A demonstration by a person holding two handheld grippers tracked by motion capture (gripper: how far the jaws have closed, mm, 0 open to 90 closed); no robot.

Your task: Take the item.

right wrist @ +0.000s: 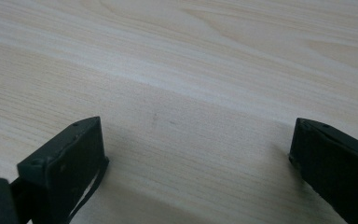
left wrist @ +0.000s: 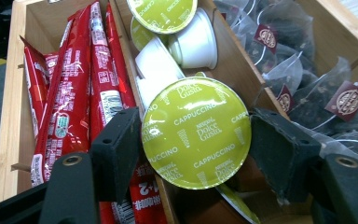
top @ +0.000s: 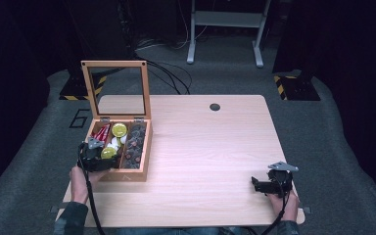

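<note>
Wooden box (top: 136, 172) stands lid-up at the left of the bench (top: 210, 147). Left claw (left wrist: 196, 144) is set around a green cappuccino capsule (left wrist: 196, 133) in the middle compartment, between red sachets (left wrist: 74, 102) and tea bags (left wrist: 307, 88); jaws touch its rim on both sides, so it is judged gripped but not lifted clear. Right claw (right wrist: 196, 154) is spread wide, holding nothing, low over bare bench. Nothing has been set out on the bench; removal is judged barely begun.
</note>
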